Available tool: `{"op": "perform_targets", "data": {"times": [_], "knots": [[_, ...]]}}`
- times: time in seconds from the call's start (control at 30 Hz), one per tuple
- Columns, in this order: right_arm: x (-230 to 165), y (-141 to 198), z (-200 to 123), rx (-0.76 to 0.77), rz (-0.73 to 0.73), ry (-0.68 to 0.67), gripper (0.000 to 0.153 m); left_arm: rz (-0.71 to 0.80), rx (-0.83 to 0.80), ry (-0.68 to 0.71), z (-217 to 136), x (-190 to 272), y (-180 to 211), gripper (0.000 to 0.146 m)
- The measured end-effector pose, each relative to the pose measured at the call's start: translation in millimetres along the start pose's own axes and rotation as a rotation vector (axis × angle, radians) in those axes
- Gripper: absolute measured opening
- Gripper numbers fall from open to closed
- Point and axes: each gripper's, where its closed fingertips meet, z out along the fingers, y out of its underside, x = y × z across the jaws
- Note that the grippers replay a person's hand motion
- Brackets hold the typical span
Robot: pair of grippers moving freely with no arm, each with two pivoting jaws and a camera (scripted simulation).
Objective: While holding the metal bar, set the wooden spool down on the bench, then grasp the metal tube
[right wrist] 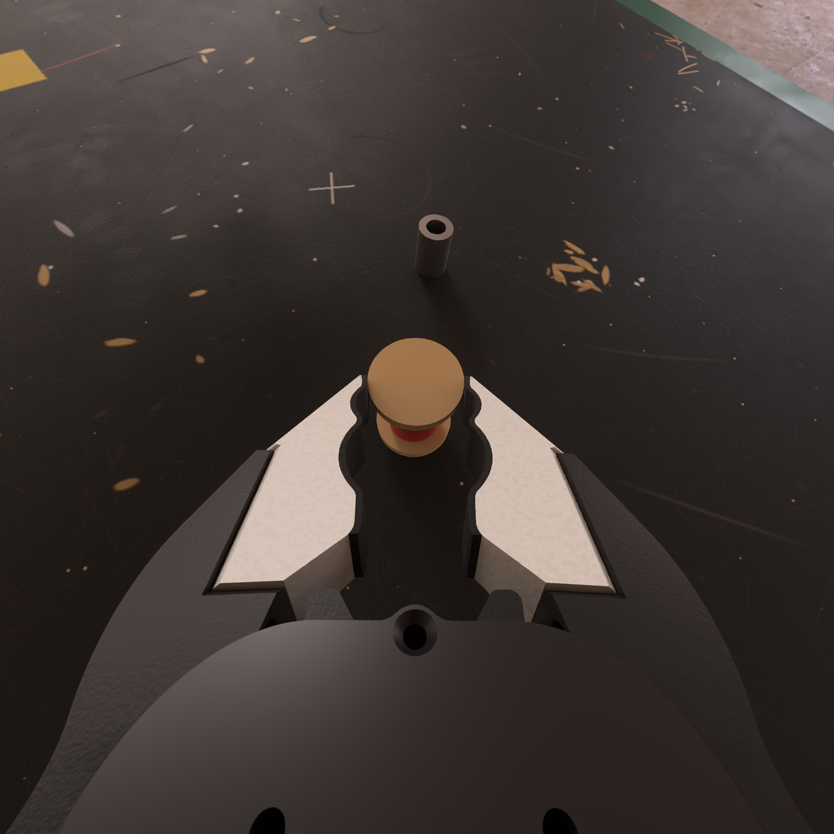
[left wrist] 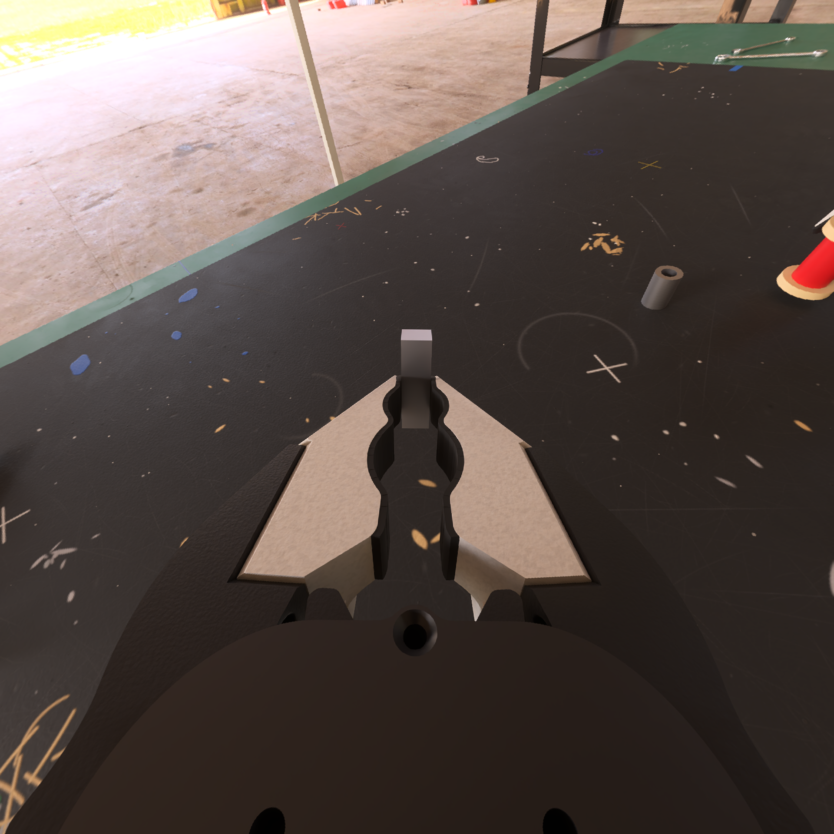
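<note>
My left gripper (left wrist: 416,383) is shut on a short grey metal bar (left wrist: 416,356), which stands upright between the fingertips above the dark bench (left wrist: 496,271). My right gripper (right wrist: 415,388) is shut on the wooden spool (right wrist: 415,377), which has tan flanges and red thread. The spool also shows tilted at the right edge of the left wrist view (left wrist: 810,271), low over the bench; I cannot tell if it touches. The grey metal tube (right wrist: 434,246) stands upright on the bench just ahead of the right gripper. It also shows in the left wrist view (left wrist: 662,287), beside the spool.
The bench's green edge (left wrist: 271,225) runs along the left, with concrete floor beyond and a white post (left wrist: 316,90). Two wrenches (left wrist: 767,49) lie at the far right back. A yellow patch (right wrist: 18,70), chalk crosses (right wrist: 331,187) and wood shavings (right wrist: 580,271) mark the bench.
</note>
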Motion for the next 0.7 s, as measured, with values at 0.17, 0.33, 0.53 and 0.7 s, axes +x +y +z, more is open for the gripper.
{"op": "perform_targets", "data": {"times": [0.17, 0.33, 0.53, 0.7], "knots": [[0.2, 0.6, 0.6, -0.004, 0.001, 0.001, 0.041, -0.001, 0.009, -0.004, -1.6, -0.7, -1.5, 0.011], [0.6, 0.7, 0.9, -0.006, 0.002, 0.002, 0.041, -0.002, 0.016, -0.008, -2.7, -1.3, -2.6, 0.011], [0.9, 0.9, 1.1, -0.006, 0.004, 0.003, 0.041, -0.001, 0.015, -0.006, -2.7, -0.9, -2.3, 0.011], [1.2, 1.2, 1.4, -0.008, 0.007, 0.003, 0.041, -0.002, 0.012, -0.003, -2.3, -0.6, -1.8, 0.011]]}}
